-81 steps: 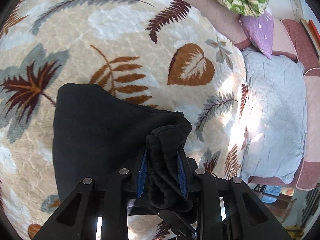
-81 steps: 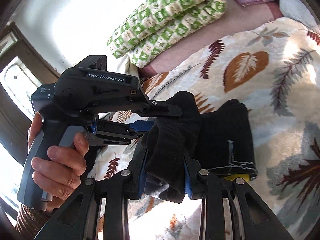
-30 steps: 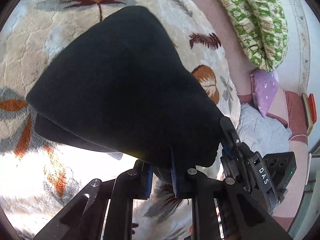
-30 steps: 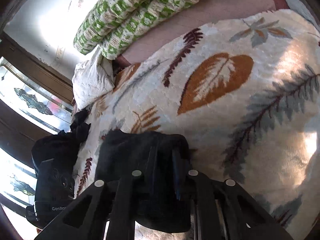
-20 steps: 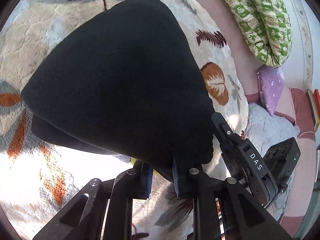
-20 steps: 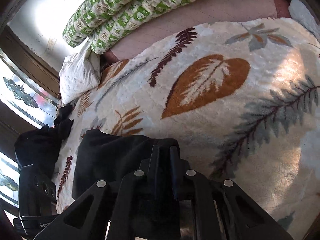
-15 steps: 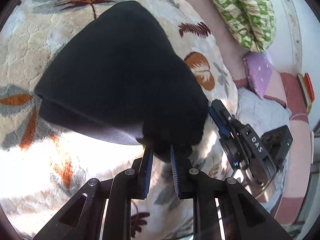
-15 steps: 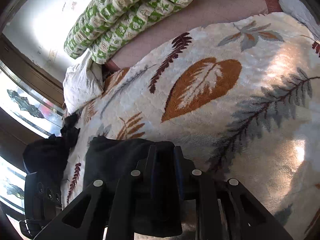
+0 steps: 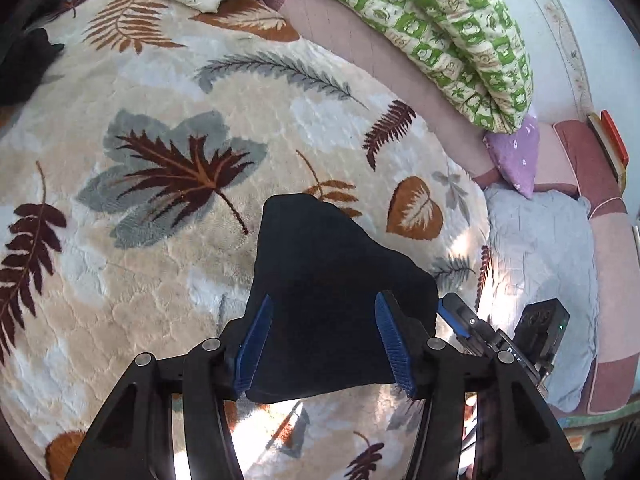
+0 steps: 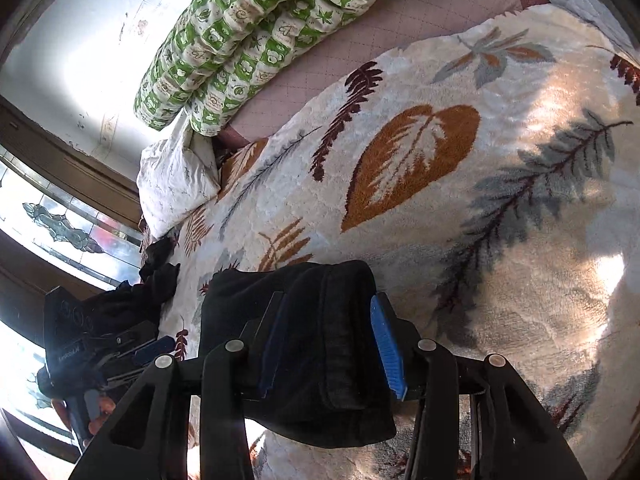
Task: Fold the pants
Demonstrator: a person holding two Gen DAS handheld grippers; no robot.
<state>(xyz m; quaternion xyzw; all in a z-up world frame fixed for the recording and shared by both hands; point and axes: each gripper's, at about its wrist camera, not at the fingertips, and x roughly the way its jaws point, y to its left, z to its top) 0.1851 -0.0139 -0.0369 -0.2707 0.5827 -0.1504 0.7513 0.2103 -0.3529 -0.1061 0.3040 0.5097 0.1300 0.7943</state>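
The black pants (image 9: pixel 332 292) are lying on the leaf-patterned blanket (image 9: pixel 160 240) as a compact folded bundle, so the folding is looking close to finished. The left gripper (image 9: pixel 324 340) is hanging over the near edge with its jaws just opening, the cloth below them but not pinched. The right gripper (image 10: pixel 332 344) is likewise spreading its jaws at the bundle's thick end; whether its pads are brushing the fabric I cannot quite tell. What is remaining seems to be pulling both clear, maybe tidying
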